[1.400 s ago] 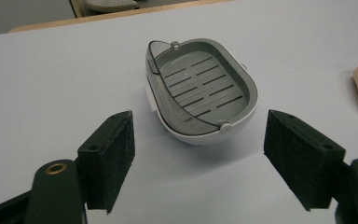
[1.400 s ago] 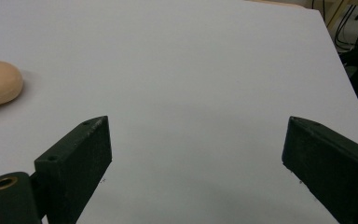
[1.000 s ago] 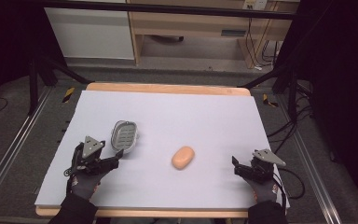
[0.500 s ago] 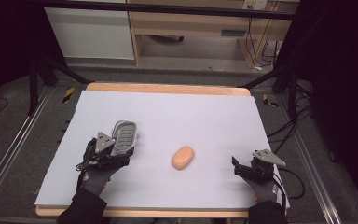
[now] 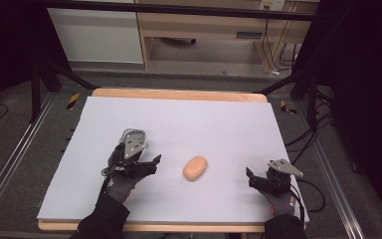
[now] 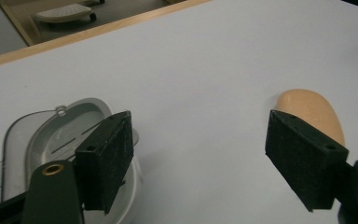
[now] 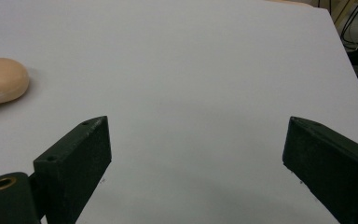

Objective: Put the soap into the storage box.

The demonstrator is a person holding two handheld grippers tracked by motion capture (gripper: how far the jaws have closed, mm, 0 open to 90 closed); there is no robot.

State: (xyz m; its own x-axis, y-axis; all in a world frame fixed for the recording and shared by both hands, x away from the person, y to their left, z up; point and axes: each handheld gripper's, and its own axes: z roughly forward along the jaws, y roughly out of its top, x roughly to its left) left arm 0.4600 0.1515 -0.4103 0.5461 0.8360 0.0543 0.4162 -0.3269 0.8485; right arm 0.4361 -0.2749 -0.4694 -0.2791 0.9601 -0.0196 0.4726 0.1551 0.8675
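Two grippers spread; we note left gripper (image 5: 146, 164) advanced past soap dish (image 6: 51, 140), soap bar (image 5: 195, 168) just ahead; right gripper (image 5: 258, 179) idle.

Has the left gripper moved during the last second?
Yes. The left gripper went forward and right, toward the soap bar, and now covers part of the soap dish that lay ahead of it.

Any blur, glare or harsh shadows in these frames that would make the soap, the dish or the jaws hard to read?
High view: even light, no glare; right gripper slightly smeared, soap sharp. Left gripper view: jaws soft up close, soap and soap dish fairly clear, dim sheen on the dish. Right gripper view: near jaws blurred, soap casts a faint soft shadow on the table.
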